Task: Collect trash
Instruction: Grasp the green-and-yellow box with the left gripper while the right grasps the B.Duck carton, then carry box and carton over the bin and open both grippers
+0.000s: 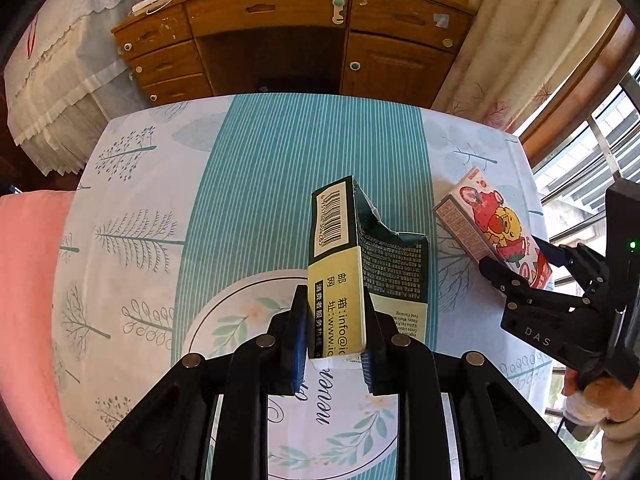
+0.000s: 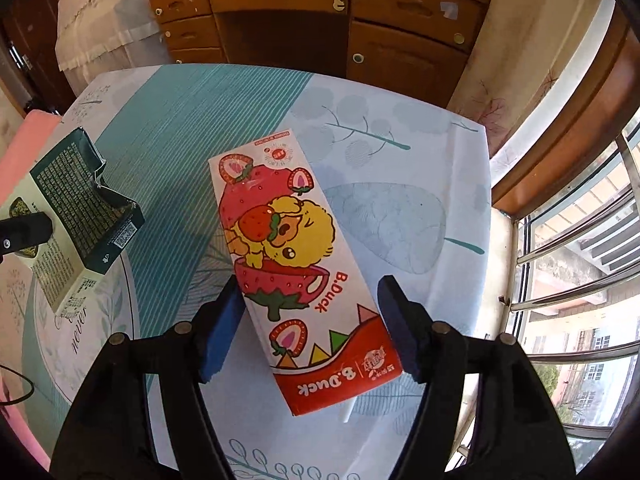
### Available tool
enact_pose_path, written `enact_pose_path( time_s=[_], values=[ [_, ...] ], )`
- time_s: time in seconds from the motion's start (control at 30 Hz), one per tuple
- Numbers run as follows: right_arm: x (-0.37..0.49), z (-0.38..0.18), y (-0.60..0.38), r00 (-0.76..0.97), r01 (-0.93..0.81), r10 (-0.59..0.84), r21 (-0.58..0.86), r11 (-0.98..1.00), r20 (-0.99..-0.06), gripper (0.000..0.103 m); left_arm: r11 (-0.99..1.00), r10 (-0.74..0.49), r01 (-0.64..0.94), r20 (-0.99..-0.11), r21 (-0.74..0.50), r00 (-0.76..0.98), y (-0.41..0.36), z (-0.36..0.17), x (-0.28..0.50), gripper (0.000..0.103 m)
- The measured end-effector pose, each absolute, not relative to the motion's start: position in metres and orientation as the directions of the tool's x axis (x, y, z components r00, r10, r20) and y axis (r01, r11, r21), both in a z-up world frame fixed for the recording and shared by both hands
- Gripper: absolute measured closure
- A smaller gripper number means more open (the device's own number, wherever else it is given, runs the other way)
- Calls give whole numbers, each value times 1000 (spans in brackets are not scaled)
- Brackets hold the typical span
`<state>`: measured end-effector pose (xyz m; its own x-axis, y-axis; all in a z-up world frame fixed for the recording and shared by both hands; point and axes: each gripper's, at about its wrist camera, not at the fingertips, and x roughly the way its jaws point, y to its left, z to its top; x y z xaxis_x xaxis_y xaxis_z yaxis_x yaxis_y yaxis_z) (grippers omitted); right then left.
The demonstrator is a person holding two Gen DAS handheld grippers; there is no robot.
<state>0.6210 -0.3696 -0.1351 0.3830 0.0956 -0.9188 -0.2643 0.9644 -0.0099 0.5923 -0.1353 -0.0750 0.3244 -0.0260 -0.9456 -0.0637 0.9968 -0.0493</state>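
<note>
A torn green-and-cream carton (image 1: 362,264) stood clamped by its narrow sides in the left gripper (image 1: 335,336), lifted above the middle of the patterned tablecloth (image 1: 132,208). To its right, near the window edge of the table, a strawberry B.Duck box (image 2: 288,256) lay flat on the cloth. The right gripper (image 2: 310,320) straddled that box with its jaws spread; the left blue pad sat just beside the box's edge and the right pad stood clear. Beyond the table stood a wooden desk (image 1: 280,32).
</note>
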Motion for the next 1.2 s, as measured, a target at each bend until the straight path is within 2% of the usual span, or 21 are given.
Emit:
enact_pose_path(
  time_s=[0.17,0.57,0.8,1.2],
  values=[
    [603,-130,-370,376,-224,128,44,974,-918,51,998,-25,-51,-942,-45,335,-134,-68,580,82],
    [482,-98,-372,372,-53,338,344,938,-864,53,997,-70,-14,-934,-80,351,-114,-33,496,82],
    [387,-73,-344,387,11,340,373,928,-857,53,991,-131,21,-917,-133,377,-71,-5,404,82],
    [193,12,-250,574,124,239,372,920,-783,53,968,-244,167,-874,-189,420,43,32,212,82]
  ],
)
